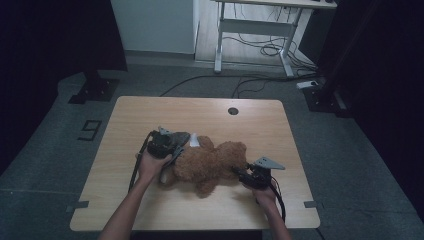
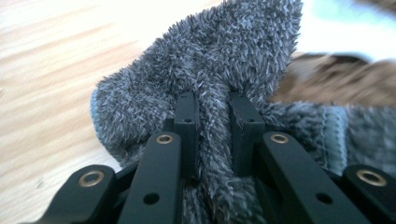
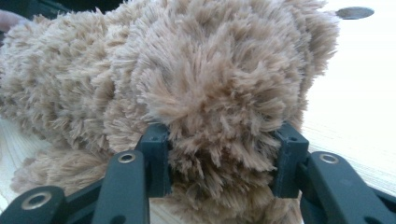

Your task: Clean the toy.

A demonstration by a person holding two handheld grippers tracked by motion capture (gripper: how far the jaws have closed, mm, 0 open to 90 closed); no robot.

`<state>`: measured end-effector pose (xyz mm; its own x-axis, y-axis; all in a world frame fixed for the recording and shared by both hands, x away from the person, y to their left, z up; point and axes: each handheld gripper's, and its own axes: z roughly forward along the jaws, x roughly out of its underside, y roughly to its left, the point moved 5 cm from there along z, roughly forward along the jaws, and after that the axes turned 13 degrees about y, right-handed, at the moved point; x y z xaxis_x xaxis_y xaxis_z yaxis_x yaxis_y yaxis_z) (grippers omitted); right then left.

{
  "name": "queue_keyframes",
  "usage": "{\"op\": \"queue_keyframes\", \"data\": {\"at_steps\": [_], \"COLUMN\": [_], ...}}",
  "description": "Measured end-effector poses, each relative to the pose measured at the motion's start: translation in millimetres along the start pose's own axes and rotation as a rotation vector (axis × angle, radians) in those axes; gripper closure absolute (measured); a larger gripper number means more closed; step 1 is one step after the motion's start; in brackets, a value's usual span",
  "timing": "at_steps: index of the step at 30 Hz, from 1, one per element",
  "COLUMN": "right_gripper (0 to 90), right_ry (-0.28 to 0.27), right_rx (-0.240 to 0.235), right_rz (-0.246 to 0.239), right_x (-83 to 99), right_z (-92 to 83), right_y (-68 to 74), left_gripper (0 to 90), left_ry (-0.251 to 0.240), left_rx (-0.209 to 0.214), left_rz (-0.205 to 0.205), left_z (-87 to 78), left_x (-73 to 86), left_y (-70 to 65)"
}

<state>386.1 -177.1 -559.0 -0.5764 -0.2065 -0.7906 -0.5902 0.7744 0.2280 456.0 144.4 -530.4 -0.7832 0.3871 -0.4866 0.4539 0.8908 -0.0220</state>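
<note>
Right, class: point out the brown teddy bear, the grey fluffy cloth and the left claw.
brown teddy bear (image 1: 212,162), high view, on its belly.
grey fluffy cloth (image 2: 210,60), left gripper view, on the raised fold.
left claw (image 2: 213,128), left gripper view, between the tips pinching the cloth.

The person's forearms are bare, with no sleeves in the high view. The left gripper (image 1: 172,150) has a dark, rounded body with a grey three-cornered plate on top and a black cable trailing back along the arm. The right gripper (image 1: 239,172) is black too, with its own grey plate and a looping black cable. Up close, both have matte black jaw arms with brass-ringed holes and square pads (image 2: 187,122).
</note>
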Motion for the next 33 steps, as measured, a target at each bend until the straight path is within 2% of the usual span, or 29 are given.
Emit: {"op": "queue_keyframes", "data": {"at_steps": [3,6,8,10,12,16,17,18,20,21,22,24,25,30,33], "right_gripper": [51.5,51.5,51.6,51.6,51.6,51.6,51.6,51.6,51.6,51.6,51.7,52.6,52.9,53.7,53.5], "right_ry": [0.001,0.002,0.002,0.001,0.002,0.002,0.002,0.001,-0.001,-0.004,-0.006,-0.018,-0.028,-0.049,-0.059], "right_rx": [0.002,0.001,0.001,0.003,0.008,0.009,0.008,0.008,0.015,0.024,0.033,0.063,0.074,0.12,0.12], "right_rz": [0.001,0.002,0.003,0.005,0.006,0.005,0.006,0.007,0.004,0.002,-0.001,0.01,0.019,0.05,0.065], "right_x": [0.2,0.2,0.1,-0.2,-0.3,-0.1,-0.3,-0.6,-1.2,-2.0,-2.8,-6.6,-8.4,-17.2,-21.8], "right_z": [0.0,-0.2,0.0,0.4,0.3,0.2,0.4,0.7,1.3,1.8,2.1,3.2,4.2,9.3,11.7], "right_y": [-0.2,-0.8,-0.9,-0.9,-0.4,-0.4,-0.6,-0.9,-1.5,-2.0,-2.8,-7.9,-10.9,-22.1,-28.9], "left_gripper": [75.2,74.6,74.4,74.4,74.4,74.3,74.2,74.0,73.5,72.9,72.7,73.1,73.3,74.3,74.5], "left_ry": [-0.011,-0.097,-0.147,-0.169,-0.185,-0.205,-0.205,-0.2,-0.17,-0.162,-0.165,-0.166,-0.164,-0.147,-0.126], "left_rx": [-0.002,0.017,0.032,0.05,0.068,0.134,0.16,0.164,0.135,0.122,0.104,0.11,0.096,-0.015,-0.024], "left_rz": [-0.018,0.007,0.041,0.069,0.092,0.135,0.15,0.163,0.2,0.202,0.198,0.171,0.167,0.193,0.202], "left_z": [-7.7,-30.1,-50.6,-64.0,-72.5,-79.3,-78.4,-76.6,-64.8,-59.6,-52.6,-44.6,-40.7,-23.0,-19.0], "left_x": [11.7,21.1,24.5,23.0,19.4,14.2,13.2,12.7,10.7,9.2,5.3,-4.5,-10.1,-36.2,-45.1], "left_y": [5.7,-1.0,-10.2,-18.9,-29.6,-55.6,-65.1,-70.4,-81.7,-83.3,-82.9,-79.9,-78.8,-81.2,-80.2]}}
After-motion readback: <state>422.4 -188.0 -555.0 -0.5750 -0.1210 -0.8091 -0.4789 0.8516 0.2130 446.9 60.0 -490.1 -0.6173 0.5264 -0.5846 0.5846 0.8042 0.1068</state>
